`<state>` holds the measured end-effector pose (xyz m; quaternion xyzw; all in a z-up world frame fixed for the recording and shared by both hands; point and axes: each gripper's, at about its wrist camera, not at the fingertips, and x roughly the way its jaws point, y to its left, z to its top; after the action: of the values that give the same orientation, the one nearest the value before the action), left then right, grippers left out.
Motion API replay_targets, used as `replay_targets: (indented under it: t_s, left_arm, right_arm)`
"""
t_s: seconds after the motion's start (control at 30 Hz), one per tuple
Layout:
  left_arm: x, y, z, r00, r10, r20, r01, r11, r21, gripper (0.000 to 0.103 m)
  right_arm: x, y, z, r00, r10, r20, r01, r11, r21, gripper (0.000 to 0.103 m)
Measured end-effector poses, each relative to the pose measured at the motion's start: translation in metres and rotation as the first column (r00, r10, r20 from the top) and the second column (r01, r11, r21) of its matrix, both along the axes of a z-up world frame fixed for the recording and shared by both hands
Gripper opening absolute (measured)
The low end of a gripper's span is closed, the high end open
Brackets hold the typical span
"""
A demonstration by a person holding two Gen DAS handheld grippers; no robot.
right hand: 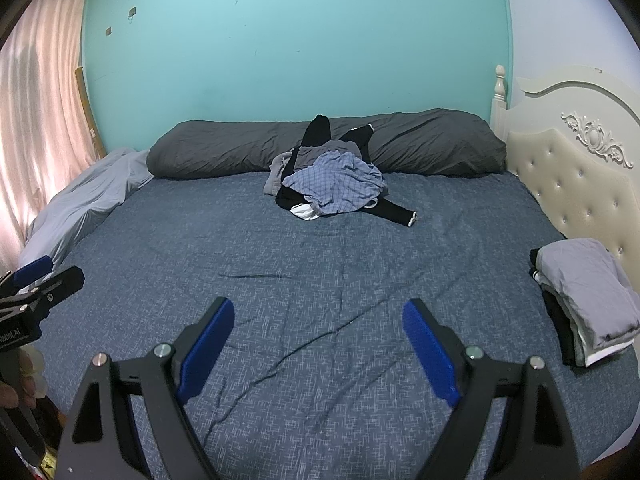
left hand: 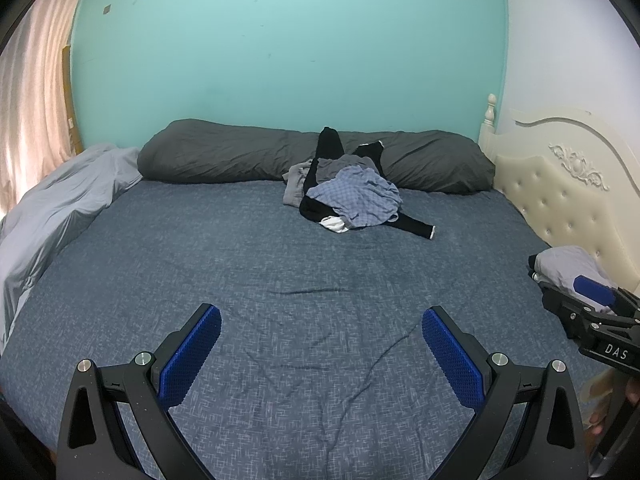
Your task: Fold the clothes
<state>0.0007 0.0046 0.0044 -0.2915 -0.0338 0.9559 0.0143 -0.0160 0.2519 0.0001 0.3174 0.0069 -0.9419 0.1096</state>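
With both black blue-padded grippers, left (left hand: 321, 354) and right (right hand: 318, 346), spread empty, grabbing the far tangled dark-and-plaid clothes heap (right hand: 334, 184) risks lifting several garments together.

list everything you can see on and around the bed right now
bed sheet: one, blue patterned, covers the bed
clothes pile: one heap, blue checked, black, grey and white, far middle of bed
folded stack: one, grey on top, black and white below, right edge by headboard
long pillow: one, dark grey, along the far wall
duvet: one, light grey, bunched at left
headboard: one, cream, right
curtain: one, pink, left
wall: teal
left gripper: black, blue pads, open, empty
right gripper: same, open, empty
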Motion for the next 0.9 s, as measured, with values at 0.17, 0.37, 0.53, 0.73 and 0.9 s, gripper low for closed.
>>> replay_targets:
  t_s: [0.17,0.37,0.53,0.73,0.9]
  left_arm:
    - [-0.001,0.001,0.002,1.000,0.001,-0.001,-0.001,1.000,0.001,0.103]
    - [0.000,0.002,0.004,1.000,0.000,-0.002,0.000,1.000,0.001,0.103]
    - [-0.001,0.003,0.006,1.000,-0.001,-0.004,0.001,1.000,0.005,0.103]
    - [-0.003,-0.001,0.002,1.000,0.005,-0.005,-0.005,1.000,0.004,0.103]
    - [-0.016,-0.004,-0.004,1.000,0.013,0.003,-0.013,1.000,0.004,0.103]
  right_arm:
    - [0.000,0.001,0.000,1.000,0.000,-0.002,0.000,1.000,0.000,0.087]
    - [-0.001,0.002,0.002,1.000,-0.001,-0.003,0.001,1.000,-0.003,0.087]
    - [-0.003,0.001,0.003,1.000,0.002,0.001,-0.002,1.000,-0.003,0.087]
    - [-0.007,-0.001,0.002,1.000,0.017,0.012,-0.017,1.000,0.001,0.087]
    - [-0.016,-0.002,-0.006,0.999,0.018,0.026,-0.018,1.000,0.002,0.087]
